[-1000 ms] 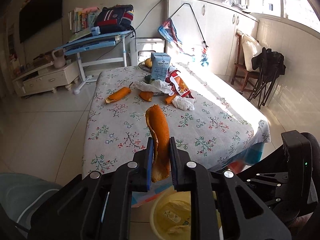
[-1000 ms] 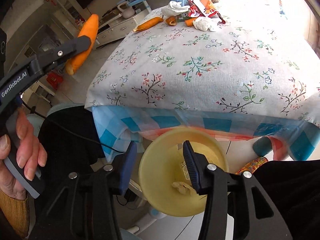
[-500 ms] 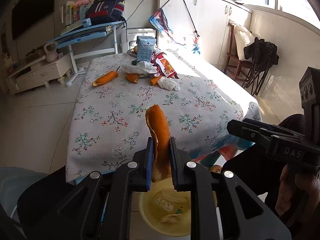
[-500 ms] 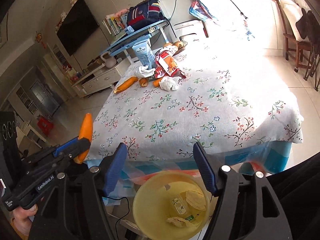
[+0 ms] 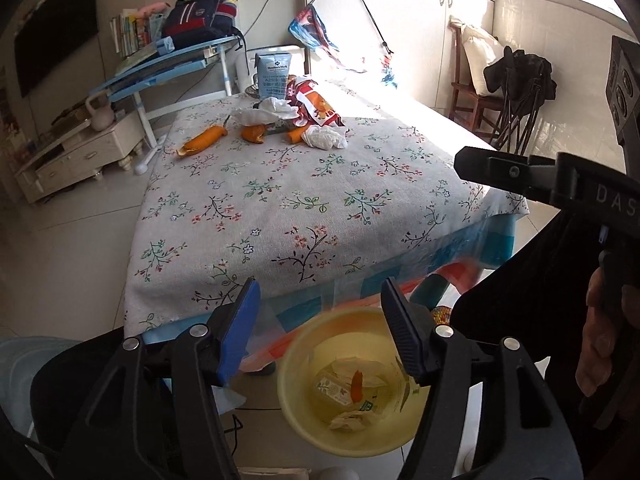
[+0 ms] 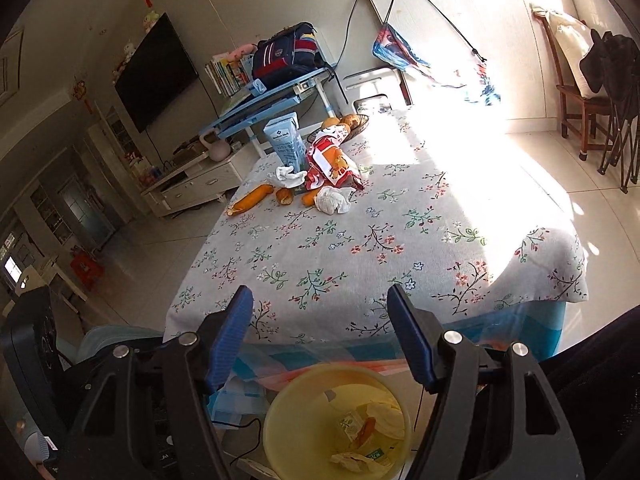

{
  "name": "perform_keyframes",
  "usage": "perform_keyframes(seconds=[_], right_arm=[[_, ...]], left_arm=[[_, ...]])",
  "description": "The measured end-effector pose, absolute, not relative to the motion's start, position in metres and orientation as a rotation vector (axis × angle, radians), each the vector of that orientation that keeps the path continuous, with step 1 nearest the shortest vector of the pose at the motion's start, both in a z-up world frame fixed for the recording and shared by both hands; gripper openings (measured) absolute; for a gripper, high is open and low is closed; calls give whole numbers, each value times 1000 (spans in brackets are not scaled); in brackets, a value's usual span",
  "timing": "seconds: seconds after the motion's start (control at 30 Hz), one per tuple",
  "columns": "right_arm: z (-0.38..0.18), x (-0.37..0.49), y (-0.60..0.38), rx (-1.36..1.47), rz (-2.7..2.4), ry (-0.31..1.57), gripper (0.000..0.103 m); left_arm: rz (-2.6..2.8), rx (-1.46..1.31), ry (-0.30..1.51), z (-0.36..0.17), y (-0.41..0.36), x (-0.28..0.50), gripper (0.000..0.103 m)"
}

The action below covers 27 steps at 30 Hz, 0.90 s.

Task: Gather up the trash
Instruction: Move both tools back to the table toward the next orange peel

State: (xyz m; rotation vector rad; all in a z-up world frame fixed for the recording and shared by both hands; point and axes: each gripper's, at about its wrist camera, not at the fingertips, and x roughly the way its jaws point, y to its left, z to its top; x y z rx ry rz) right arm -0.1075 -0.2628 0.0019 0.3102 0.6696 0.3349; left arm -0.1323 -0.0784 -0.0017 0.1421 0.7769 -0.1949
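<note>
At the far left of the table point(image 5: 280, 216), on its flowered cloth, lies a long orange peel point(image 5: 202, 141); just to its right are a smaller curled peel point(image 5: 254, 134) and a third orange piece point(image 5: 295, 134), the last touching a crumpled white tissue point(image 5: 324, 137). Behind them stand a blue carton point(image 5: 273, 74), upright, another wad of white tissue point(image 5: 266, 114) at its foot, and a red and orange snack bag point(image 5: 316, 106) lying against it. Nearer the camera, below the table's front edge, the left gripper point(image 5: 318, 330) hangs over a yellow bin point(image 5: 296, 408) on the floor; its jaws have just been opening, they stand wide apart now, and nothing is between them. Straight under that gap, inside the bin, a strip of orange peel point(image 5: 357, 385) lies on paper wrappers and a small printed packet. To the right, the right gripper point(image 6: 320, 332) also points over the table's near edge with the same bin point(image 6: 288, 432) below it; its jaws have likewise just been opening and are spread wide, holding nothing. In the left wrist view its black arm reaches across the right side of the picture, with the person's hand point(image 5: 600, 344) wrapped round its handle. Far right, a wooden chair point(image 5: 476, 100) stands beside white cabinets.
</note>
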Motion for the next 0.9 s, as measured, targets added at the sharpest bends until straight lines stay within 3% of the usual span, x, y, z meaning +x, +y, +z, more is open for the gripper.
perform_keyframes(seconds=[0.1, 0.23, 0.9], right_arm=[[5, -110, -257, 271, 327, 656, 69], [7, -113, -251, 228, 319, 641, 72], [11, -118, -241, 151, 297, 606, 82]], left_arm=[[-147, 142, 735, 6, -73, -133, 76], [-120, 127, 720, 14, -67, -133, 80], [-81, 122, 653, 31, -59, -138, 88]])
